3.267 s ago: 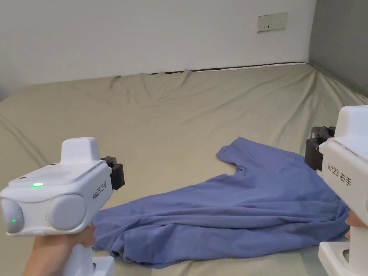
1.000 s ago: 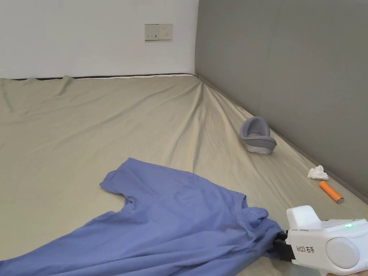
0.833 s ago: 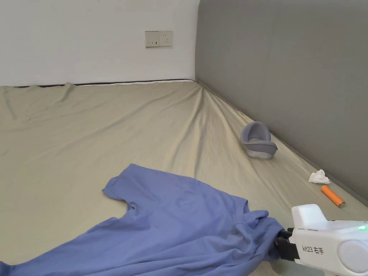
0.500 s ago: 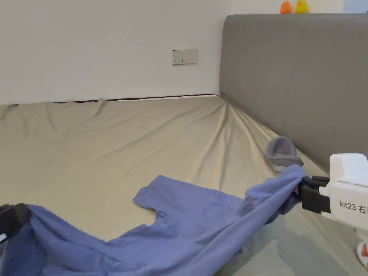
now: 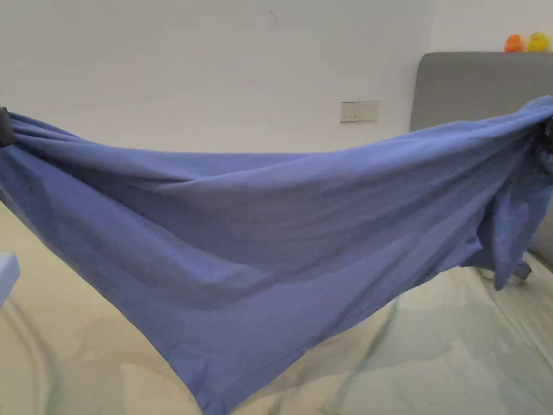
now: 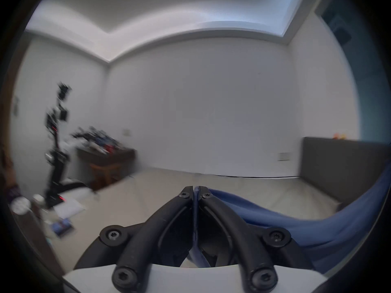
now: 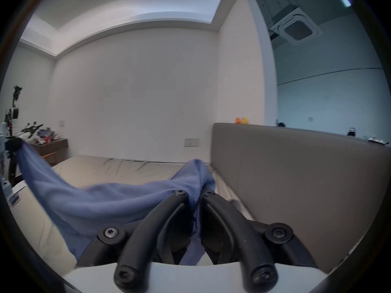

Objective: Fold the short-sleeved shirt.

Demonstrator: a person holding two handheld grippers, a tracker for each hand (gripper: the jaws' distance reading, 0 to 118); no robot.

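Hanging now as a wide blue sling above the bed [image 5: 432, 346], the short-sleeved shirt [image 5: 259, 238] has left the sheet on which most of it lay half a second ago; then only its two gripped ends were raised. The cloth spans the head view from edge to edge, its upper edge drawn into a shallow curve and its body sagging to a point that comes close to the bed; whether that point touches the sheet cannot be told. One loose part, probably a sleeve, droops below the shirt's right end in front of the grey headboard [image 5: 459, 81].

The left hand-held gripper [image 6: 194, 192] has its jaws together on a thin edge of the shirt, which runs away from it toward the headboard. The right hand-held gripper [image 7: 193, 194] is clamped on a thicker bunch of fabric, with cloth spilling over and between its jaws. In the right gripper view the left hand-held gripper appears far off, at the shirt's other end.

The lift suggests that the garment is being spread and straightened, so folding proper has not begun. Judged from the bunching at the right end, the shirt would need laying flat on the bed, and perhaps regripping, before a clean fold is possible.
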